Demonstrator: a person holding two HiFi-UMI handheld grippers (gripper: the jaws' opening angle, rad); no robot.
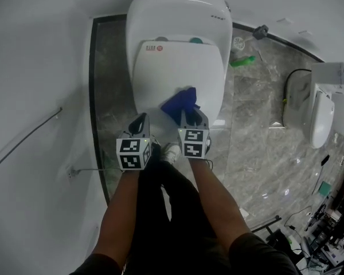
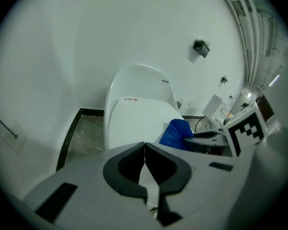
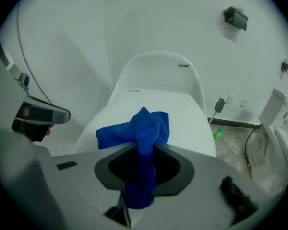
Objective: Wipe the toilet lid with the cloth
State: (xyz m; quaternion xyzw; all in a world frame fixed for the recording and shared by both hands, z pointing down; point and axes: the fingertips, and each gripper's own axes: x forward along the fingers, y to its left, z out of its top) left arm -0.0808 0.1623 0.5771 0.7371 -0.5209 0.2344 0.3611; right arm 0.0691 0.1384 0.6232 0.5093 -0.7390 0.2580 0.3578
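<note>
A white toilet with its lid (image 1: 178, 73) down stands against the wall; the lid (image 3: 158, 109) fills the middle of the right gripper view. My right gripper (image 1: 190, 114) is shut on a blue cloth (image 1: 179, 103), which bunches out past the jaw tips over the lid's near end (image 3: 144, 128). In the left gripper view the cloth (image 2: 176, 133) shows to the right, on the lid (image 2: 134, 121). My left gripper (image 1: 140, 122) is shut with nothing in it, at the lid's near left edge (image 2: 144, 150).
A green object (image 1: 242, 61) lies on the marble floor right of the toilet. A second white toilet unit (image 1: 327, 105) with a black cable (image 1: 288, 87) stands far right. A white wall (image 1: 40, 67) is on the left. A person's shoe (image 1: 171, 152) is below the bowl.
</note>
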